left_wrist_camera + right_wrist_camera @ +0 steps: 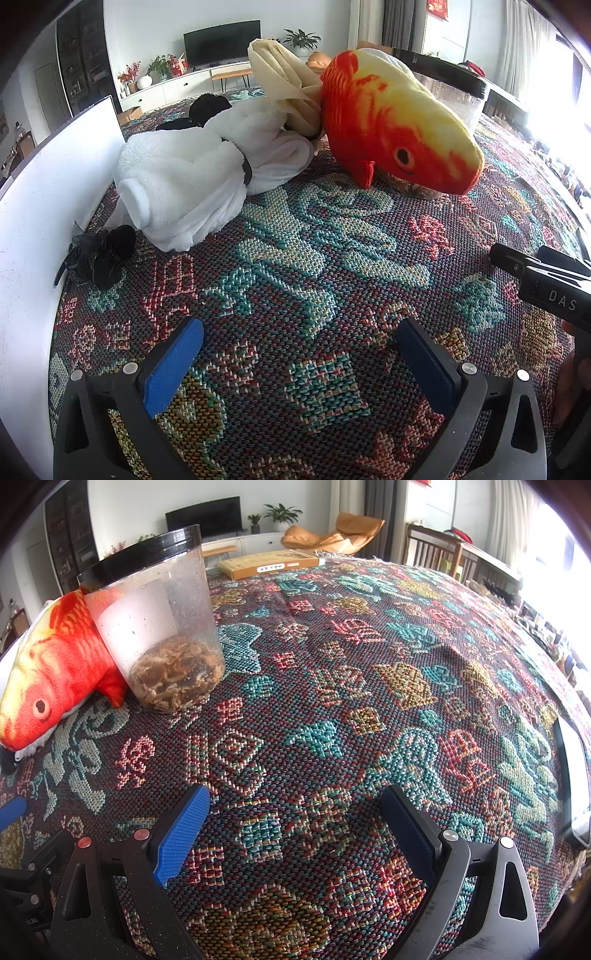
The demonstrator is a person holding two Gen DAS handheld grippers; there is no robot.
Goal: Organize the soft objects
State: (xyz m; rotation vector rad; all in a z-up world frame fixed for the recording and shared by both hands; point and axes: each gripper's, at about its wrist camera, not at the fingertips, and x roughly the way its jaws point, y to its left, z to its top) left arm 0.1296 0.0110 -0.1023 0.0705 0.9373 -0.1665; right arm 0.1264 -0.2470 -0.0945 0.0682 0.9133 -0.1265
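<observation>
An orange and yellow plush fish (399, 122) lies on the patterned tablecloth (295, 266), its head toward me; it also shows at the left of the right wrist view (51, 664). Left of it lie a rolled white fleece bundle (184, 181) tied with a black band, and a cream cloth bundle (284, 85). A black scrunchie (99, 254) lies near the white board. My left gripper (299, 354) is open and empty, low over the cloth in front of them. My right gripper (295, 827) is open and empty over bare tablecloth (351, 701).
A clear plastic jar (162, 627) with a black lid and dried bits stands against the fish. A white board (48, 206) walls the left side. A flat yellow box (266, 565) lies at the far edge. A phone (572, 775) lies at the right edge.
</observation>
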